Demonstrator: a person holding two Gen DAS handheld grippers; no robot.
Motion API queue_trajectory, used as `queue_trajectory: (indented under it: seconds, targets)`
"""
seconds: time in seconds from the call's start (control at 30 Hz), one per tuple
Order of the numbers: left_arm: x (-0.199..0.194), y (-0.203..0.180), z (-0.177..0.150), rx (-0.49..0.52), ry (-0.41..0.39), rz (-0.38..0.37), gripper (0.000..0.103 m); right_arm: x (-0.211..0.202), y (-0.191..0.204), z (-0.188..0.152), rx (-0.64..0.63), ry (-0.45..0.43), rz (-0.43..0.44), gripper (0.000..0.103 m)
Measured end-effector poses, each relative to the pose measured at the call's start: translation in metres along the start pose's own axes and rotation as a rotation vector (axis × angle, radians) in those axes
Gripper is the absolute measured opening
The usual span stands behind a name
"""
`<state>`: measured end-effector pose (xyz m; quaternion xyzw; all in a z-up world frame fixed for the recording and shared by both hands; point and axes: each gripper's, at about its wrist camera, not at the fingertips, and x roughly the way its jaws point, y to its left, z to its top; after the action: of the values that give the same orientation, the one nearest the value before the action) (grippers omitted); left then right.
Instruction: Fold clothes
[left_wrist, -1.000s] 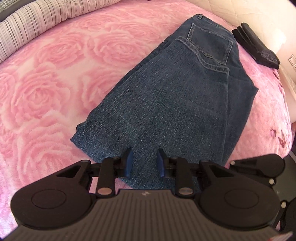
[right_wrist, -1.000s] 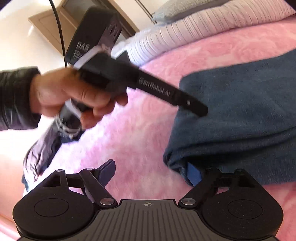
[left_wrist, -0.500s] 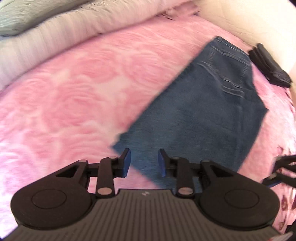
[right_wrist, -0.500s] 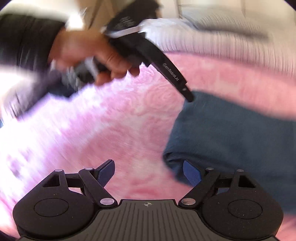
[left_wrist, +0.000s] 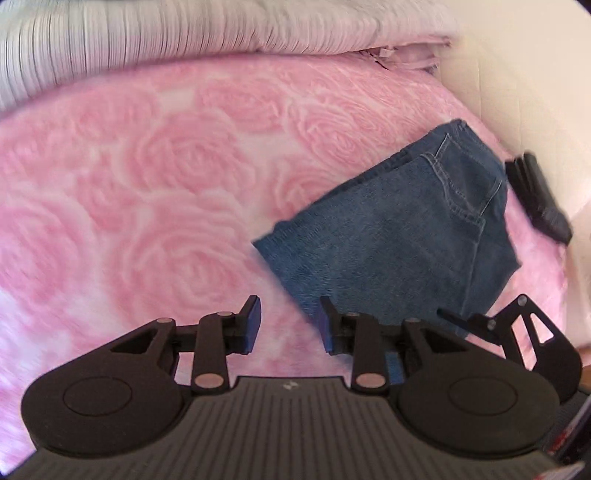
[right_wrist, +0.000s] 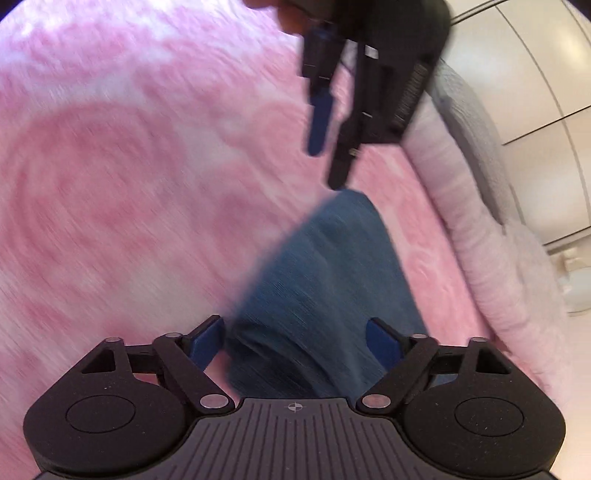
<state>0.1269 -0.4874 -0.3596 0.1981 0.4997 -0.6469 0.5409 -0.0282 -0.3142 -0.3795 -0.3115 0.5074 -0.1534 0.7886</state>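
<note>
Although the jeans (left_wrist: 399, 236) already lie folded into a compact stack on the rose-patterned bedspread (left_wrist: 147, 177), near the black folded garment (left_wrist: 539, 199), the fold looks finished; both the left gripper (left_wrist: 288, 325) and right gripper (right_wrist: 295, 343) gape, grasping nothing.

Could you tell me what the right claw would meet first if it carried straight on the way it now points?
Most likely the folded jeans: the open right claw already has denim between its fingers. Depth is unclear in this blurred view.
</note>
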Motion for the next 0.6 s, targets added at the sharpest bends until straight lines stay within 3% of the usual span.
queue_trajectory:
  seconds: [0.07, 0.23, 0.3, 0.33, 0.4, 0.47, 0.6]
  targets:
    - [0.015, 0.006, 0.005, -0.088, 0.015, -0.039, 0.031, 0.003, -0.005, -0.008, -0.006, -0.019, 0.019, 0.081]
    - [0.044, 0.012, 0.014, -0.181, 0.021, -0.025, 0.037, 0.003, 0.004, -0.010, -0.098, -0.062, 0.004, 0.079]
    - [0.053, 0.014, 0.016, -0.207, 0.021, -0.021, 0.037, 0.006, 0.003, -0.007, -0.099, -0.068, 0.017, 0.068]
    - [0.054, 0.014, 0.016, -0.214, 0.020, -0.019, 0.036, 0.008, 0.000, -0.007, -0.081, -0.066, 0.045, 0.056]
    - [0.051, 0.014, 0.017, -0.215, 0.019, -0.030, 0.030, 0.010, -0.010, -0.006, -0.014, -0.057, 0.097, 0.044]
    - [0.044, 0.013, 0.020, -0.214, 0.016, -0.047, 0.025, 0.005, -0.024, -0.006, 0.046, -0.068, 0.109, 0.025]
    - [0.015, -0.011, 0.041, -0.214, -0.013, -0.051, 0.024, -0.020, -0.062, -0.007, 0.127, -0.124, 0.138, 0.024]
